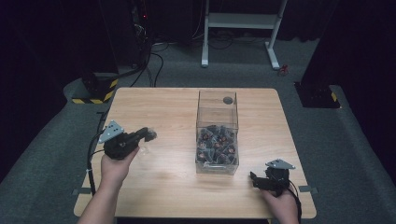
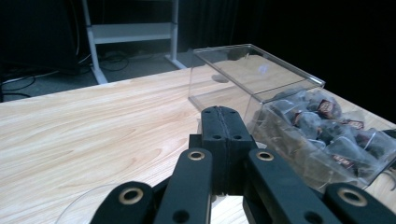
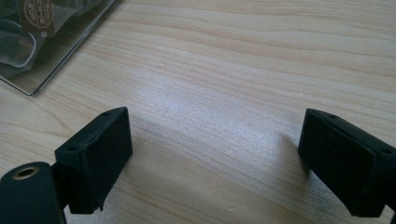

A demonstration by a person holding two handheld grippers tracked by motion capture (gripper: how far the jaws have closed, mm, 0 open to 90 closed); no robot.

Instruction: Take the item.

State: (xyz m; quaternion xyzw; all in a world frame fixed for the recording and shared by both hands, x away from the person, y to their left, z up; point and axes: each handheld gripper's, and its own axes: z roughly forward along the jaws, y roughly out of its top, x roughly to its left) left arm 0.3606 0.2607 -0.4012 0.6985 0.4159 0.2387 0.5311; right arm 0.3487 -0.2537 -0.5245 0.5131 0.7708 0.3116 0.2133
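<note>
Left gripper (image 2: 223,122) is sitting fully closed, nothing visibly between its jaws, left of the clear box (image 1: 217,135) of wrapped packets (image 1: 215,145) mid-bench (image 1: 163,177). Right gripper (image 3: 212,158) is resting wide open, empty.

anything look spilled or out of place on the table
Nothing stands out. The clear box stands upright on the wooden table, with the wrapped packets all inside it and none spilled. The left gripper is shut, the right gripper open above bare wood.
</note>
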